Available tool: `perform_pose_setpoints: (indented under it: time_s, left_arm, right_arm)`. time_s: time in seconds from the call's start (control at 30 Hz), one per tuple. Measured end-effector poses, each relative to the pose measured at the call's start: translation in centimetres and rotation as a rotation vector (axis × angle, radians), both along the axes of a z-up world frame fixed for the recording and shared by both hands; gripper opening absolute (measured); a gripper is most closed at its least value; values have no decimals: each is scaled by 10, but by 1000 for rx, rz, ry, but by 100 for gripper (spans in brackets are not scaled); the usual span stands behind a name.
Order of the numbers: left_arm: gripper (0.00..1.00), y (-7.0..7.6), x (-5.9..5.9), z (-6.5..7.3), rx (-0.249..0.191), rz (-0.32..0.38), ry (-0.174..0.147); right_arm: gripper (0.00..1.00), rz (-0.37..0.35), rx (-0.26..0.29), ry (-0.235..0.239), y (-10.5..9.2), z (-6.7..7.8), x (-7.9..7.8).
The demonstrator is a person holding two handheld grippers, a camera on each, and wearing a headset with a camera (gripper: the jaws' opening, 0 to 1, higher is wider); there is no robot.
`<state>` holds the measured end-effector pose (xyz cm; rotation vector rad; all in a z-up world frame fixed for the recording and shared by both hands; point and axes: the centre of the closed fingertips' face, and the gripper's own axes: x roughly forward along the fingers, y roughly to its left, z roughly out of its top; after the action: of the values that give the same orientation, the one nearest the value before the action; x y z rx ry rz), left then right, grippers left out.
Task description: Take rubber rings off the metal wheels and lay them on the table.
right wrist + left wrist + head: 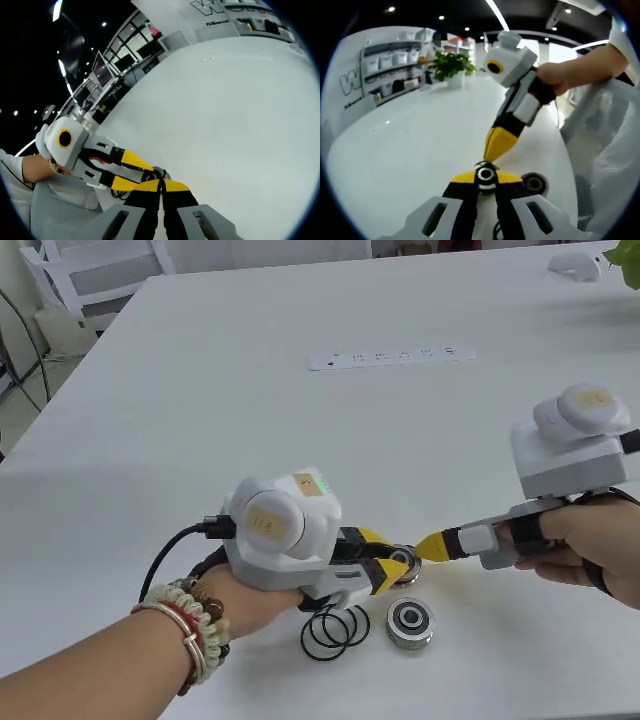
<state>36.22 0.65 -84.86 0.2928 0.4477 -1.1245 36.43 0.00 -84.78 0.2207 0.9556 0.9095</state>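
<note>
A small metal wheel sits up off the bench, held in the left gripper. Its yellow fingers are clamped on the wheel's two sides. The wheel is round, so it has no long side. In the left gripper view its flat face and middle hole look back along the fingers.

The right gripper pokes in from the other side. Its fingers are pressed together into a point, right at the wheel's edge. I cannot tell if they pinch a ring.

Some work looks done: a few black rubber rings lie in a loose pile on the bench, just beside a second wheel that lies flat. The held wheel is my guess for what is left.
</note>
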Motion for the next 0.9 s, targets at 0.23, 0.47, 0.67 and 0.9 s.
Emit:
perform_pose_setpoints:
  time_s: [0.23,0.47,0.67,0.9]
  left_arm:
    - [13,0,0,0,-2,1,-5]
    - [13,0,-1,0,-3,1,-7]
    - [13,1,-1,0,-3,3,-8]
    - [14,1,-1,0,-5,5,-8]
  right_arm:
    - [0,4,-5,-4,1,1,0]
    - [0,11,-3,-5,5,2,-2]
    - [0,21,8,-6,9,4,-4]
    - [0,31,10,-10,11,6,-6]
